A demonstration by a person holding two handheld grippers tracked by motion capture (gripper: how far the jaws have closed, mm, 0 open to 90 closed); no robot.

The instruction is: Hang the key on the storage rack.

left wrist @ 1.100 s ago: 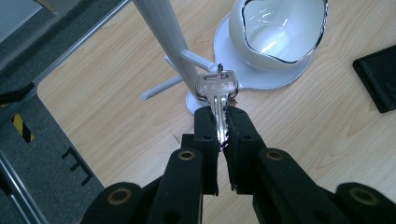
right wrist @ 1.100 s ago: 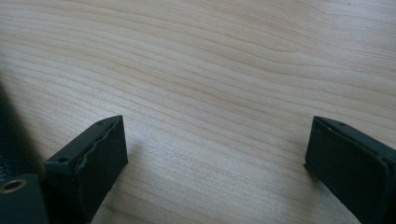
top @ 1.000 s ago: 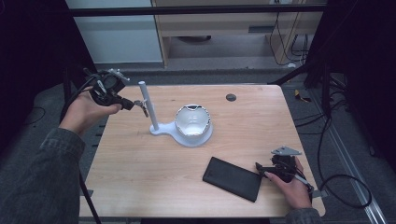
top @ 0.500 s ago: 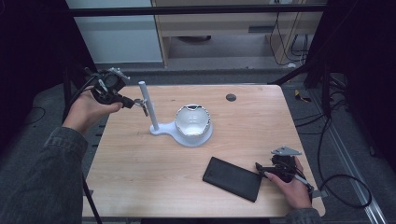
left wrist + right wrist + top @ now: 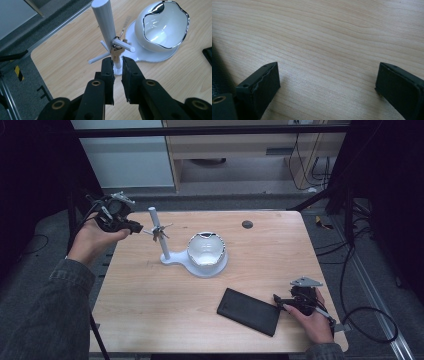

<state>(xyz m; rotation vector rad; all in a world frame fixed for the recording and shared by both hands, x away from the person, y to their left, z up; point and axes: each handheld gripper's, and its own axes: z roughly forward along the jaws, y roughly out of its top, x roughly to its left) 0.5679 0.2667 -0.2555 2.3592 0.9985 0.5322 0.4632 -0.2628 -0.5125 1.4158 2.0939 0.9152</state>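
Near the worktop's far left corner, the left tongs point(image 5: 117, 67) have just been opening a little, a key point(image 5: 117, 53) hanging on the white peg stand point(image 5: 105, 22) just beyond them. By the near right edge, the right tongs point(image 5: 327, 82) gape wide over bare wood.

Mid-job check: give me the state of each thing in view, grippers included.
Key: hanging by its ring on a peg of the stand, just beyond the left jaws.
Stand: upright on the table.
White bowl: on the stand's base, nothing visible inside.
Black case: flat on the table.
Left gripper: jaws just opening, a narrow gap, nothing pressed.
Right gripper: wide open over bare wood.
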